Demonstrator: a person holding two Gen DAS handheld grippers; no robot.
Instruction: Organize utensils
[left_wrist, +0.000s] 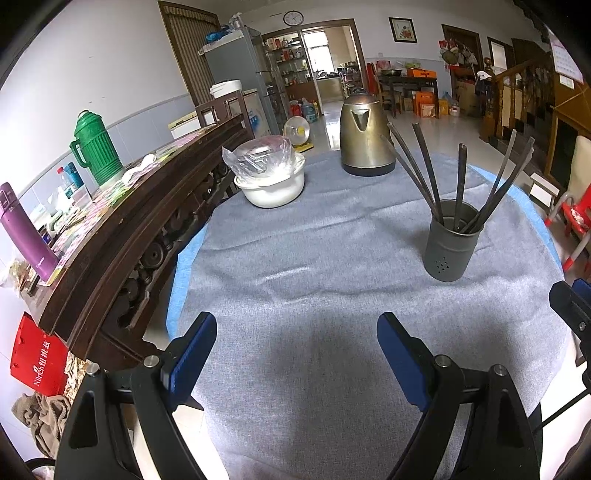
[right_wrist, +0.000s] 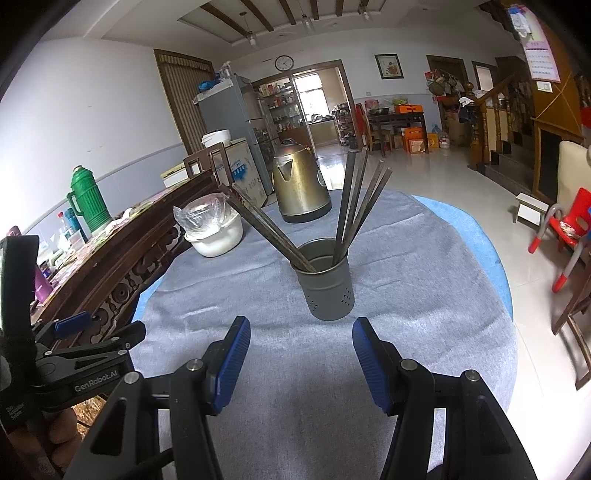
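A grey perforated utensil holder (left_wrist: 451, 242) (right_wrist: 327, 280) stands upright on the grey cloth of the round table (left_wrist: 295, 258) (right_wrist: 406, 295). Several dark chopsticks (left_wrist: 428, 173) (right_wrist: 354, 199) lean out of it to both sides. My left gripper (left_wrist: 297, 325) hovers open over bare cloth near the table's front, the holder ahead to its right. My right gripper (right_wrist: 301, 328) is open too, nothing between its blue pads, with the holder just beyond its fingertips. The left gripper (right_wrist: 92, 328) shows at the left edge of the right wrist view.
A brass-coloured kettle (left_wrist: 365, 138) (right_wrist: 301, 184) stands at the table's far side. A white bowl with a plastic bag (left_wrist: 269, 173) (right_wrist: 214, 230) sits at far left. A dark wooden sideboard (left_wrist: 129, 221) with a green thermos (left_wrist: 94, 147) runs along the left. A red chair (right_wrist: 569, 225) stands on the right.
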